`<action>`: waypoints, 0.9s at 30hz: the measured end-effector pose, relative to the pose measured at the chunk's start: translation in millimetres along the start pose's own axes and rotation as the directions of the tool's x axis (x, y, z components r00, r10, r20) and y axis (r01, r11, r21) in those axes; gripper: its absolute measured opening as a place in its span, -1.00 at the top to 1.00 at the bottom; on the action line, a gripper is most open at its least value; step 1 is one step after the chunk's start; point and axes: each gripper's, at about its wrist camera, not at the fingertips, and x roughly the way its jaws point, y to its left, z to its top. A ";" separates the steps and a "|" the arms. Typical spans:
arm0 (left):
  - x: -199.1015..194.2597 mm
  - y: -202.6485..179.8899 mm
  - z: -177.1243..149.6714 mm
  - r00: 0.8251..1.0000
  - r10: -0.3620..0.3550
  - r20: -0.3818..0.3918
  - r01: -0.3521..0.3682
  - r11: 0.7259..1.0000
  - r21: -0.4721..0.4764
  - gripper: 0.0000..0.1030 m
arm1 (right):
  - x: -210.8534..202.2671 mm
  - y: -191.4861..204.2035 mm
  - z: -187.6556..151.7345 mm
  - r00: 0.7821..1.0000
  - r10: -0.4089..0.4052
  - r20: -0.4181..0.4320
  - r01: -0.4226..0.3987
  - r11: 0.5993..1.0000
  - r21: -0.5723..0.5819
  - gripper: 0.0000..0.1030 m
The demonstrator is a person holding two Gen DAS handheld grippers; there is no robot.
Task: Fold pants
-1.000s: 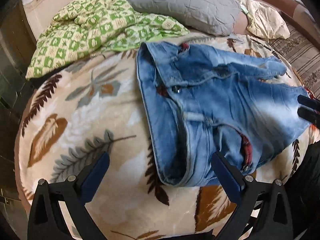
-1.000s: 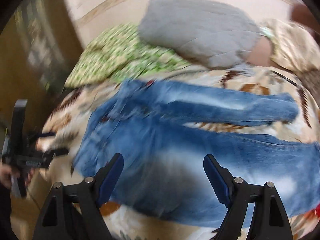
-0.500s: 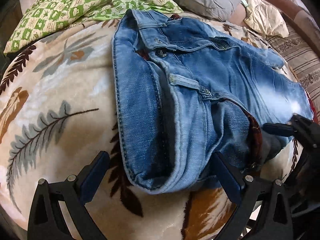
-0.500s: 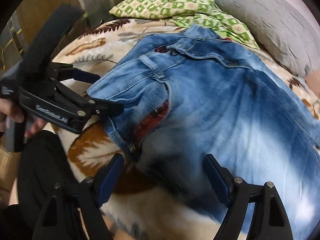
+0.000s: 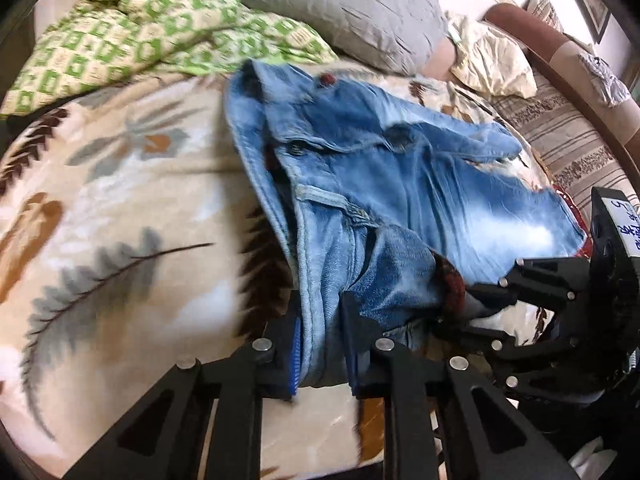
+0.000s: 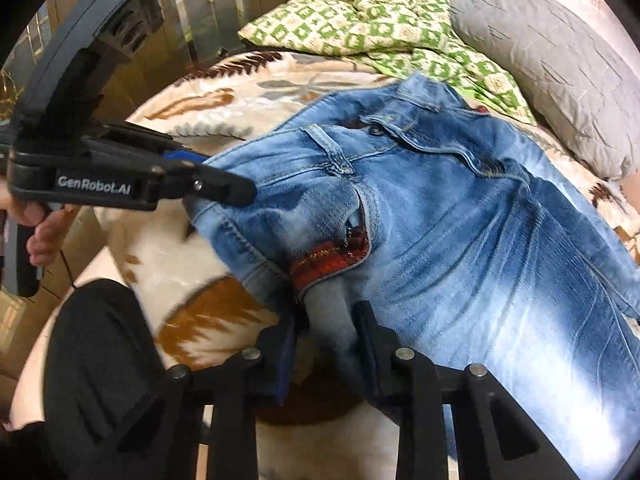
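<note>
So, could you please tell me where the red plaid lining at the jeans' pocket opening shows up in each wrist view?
Left wrist view: the red plaid lining sits lower right of centre, just ahead of the right gripper.
Right wrist view: it lies near the centre, slightly low, just above that gripper's own fingers.
Shared landmark: the green-and-cream checked blanket, upper left in the left view, top centre in the right.

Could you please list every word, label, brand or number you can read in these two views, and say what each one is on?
"GenRobot.AI": white lettering on the side of the left gripper, seen from the right wrist view.
Handwritten blue marks, possibly a "5" on top: on a white label on the right gripper; too cramped to read.
Nothing readable on the jeans.
</note>
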 end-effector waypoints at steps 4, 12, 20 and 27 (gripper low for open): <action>-21.8 25.9 -11.6 0.999 0.026 0.021 -0.024 0.998 -0.050 0.73 | 3.3 27.2 7.2 0.999 0.025 0.020 -0.025 0.999 -0.027 0.51; -18.3 41.4 -29.7 0.996 0.088 0.007 -0.087 0.994 -0.065 0.76 | 18.8 38.2 -0.1 1.000 -0.005 -0.004 0.005 1.000 0.003 0.19; -31.9 31.6 22.2 0.974 0.204 0.098 -0.201 0.979 -0.042 -0.65 | -39.7 -2.2 22.2 0.989 -0.067 0.128 0.061 0.997 0.052 -0.51; 12.0 27.0 106.3 0.963 0.254 0.096 -0.247 0.966 -0.075 -0.65 | -47.9 -92.5 63.3 0.966 -0.211 0.147 0.193 0.973 0.125 -0.52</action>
